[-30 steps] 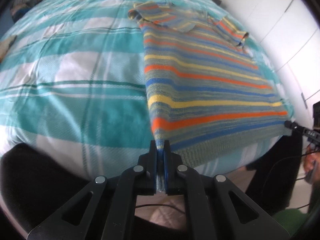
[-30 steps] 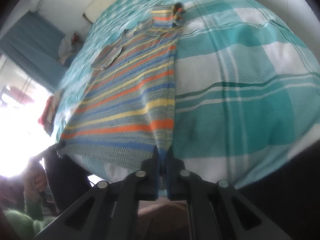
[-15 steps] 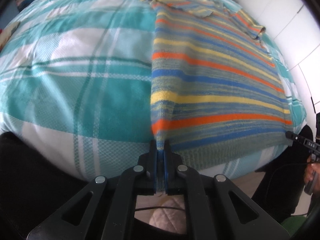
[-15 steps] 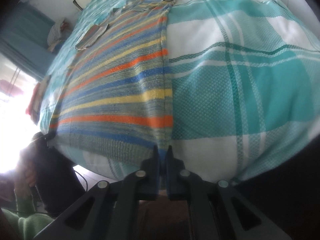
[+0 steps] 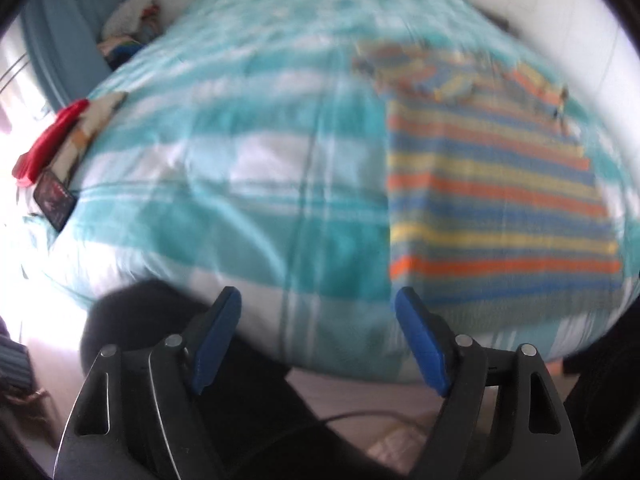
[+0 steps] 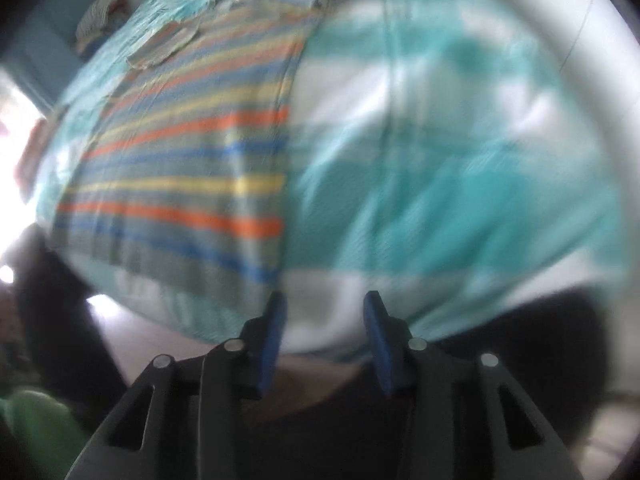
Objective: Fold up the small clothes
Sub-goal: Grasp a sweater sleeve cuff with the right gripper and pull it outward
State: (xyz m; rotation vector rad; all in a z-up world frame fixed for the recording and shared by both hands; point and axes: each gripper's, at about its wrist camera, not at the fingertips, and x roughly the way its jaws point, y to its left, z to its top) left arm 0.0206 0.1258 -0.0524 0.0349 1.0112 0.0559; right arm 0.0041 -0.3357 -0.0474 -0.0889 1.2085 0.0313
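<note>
A striped knit sweater (image 5: pixel 496 200) in orange, blue, yellow and grey lies flat on the bed, its hem at the near edge and its sleeves folded in at the far end. It also shows in the right wrist view (image 6: pixel 192 168). My left gripper (image 5: pixel 318 320) is open and empty, just off the bed's near edge, left of the sweater's left hem corner. My right gripper (image 6: pixel 324 312) is open and empty at the near edge, just right of the sweater's right hem corner. Both views are motion-blurred.
The bed has a teal and white checked cover (image 5: pixel 248 168). A red item (image 5: pixel 52 140) and a dark flat object (image 5: pixel 54 200) lie at the bed's left edge. A heap of clothes (image 5: pixel 128 28) sits at the far left. White wardrobe doors stand to the right.
Both grippers have opened and let go of the sweater's hem corners. The sweater now lies flat on the bed. Both grippers have pulled back and shifted outward from the corners.
</note>
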